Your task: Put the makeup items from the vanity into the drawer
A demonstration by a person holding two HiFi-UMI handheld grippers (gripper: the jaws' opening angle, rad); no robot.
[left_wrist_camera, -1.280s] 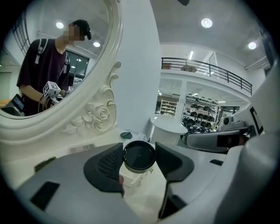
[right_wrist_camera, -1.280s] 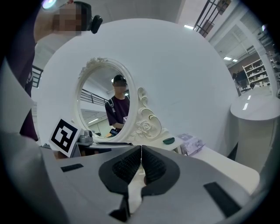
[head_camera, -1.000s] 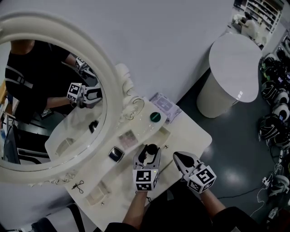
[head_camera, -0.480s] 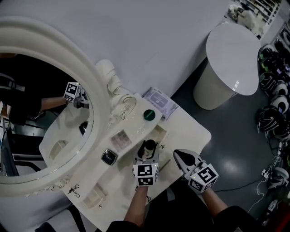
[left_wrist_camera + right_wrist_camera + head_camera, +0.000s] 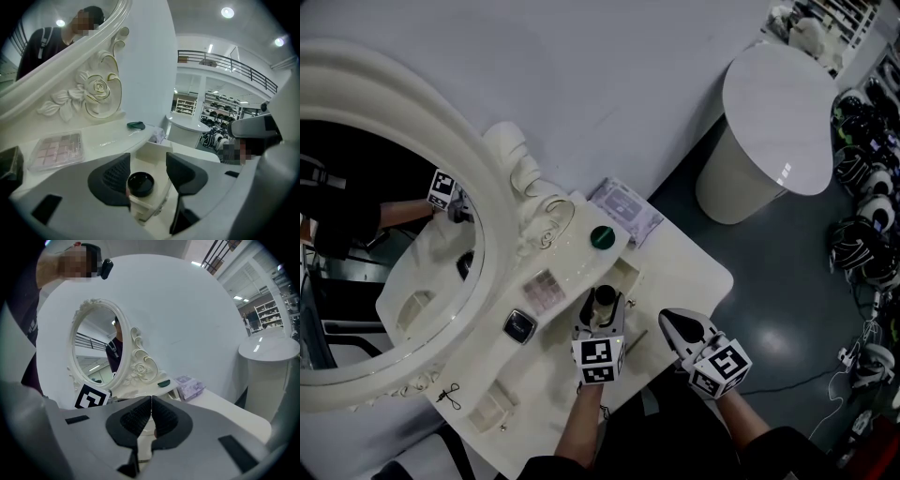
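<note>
I have the left gripper (image 5: 601, 315) closed on the black-capped bottle (image 5: 605, 297) near the middle of the head view. In the left gripper view the bottle (image 5: 140, 184) stands upright low in the frame. One pad lies against it, and a sliver of daylight shows beside the narrower cap. I judge the grip to be on the wider cream body below, which is why the cap looks loose. I keep the bottle upright so that it goes in base first and nothing leaks.

The small open drawer (image 5: 625, 273) sits just up and right of the bottle in the head view. In the left gripper view it is straight ahead, past my jaws (image 5: 151, 151). The bottle is therefore close to it, but I cannot say it is over the opening yet.

My right gripper (image 5: 675, 326) waits at the lower right, off the edge of the vanity (image 5: 686, 274). Its jaws are pressed together on nothing, as its own view shows (image 5: 151, 401), and it is parked there to stay out of the left one's way.

Still on the top, to the left of centre, are the eyeshadow palette (image 5: 546, 291) and a dark square compact (image 5: 519, 326). A dark green round item (image 5: 602, 236) lies higher up, and a tissue pack (image 5: 626, 208) lies above that.
</note>
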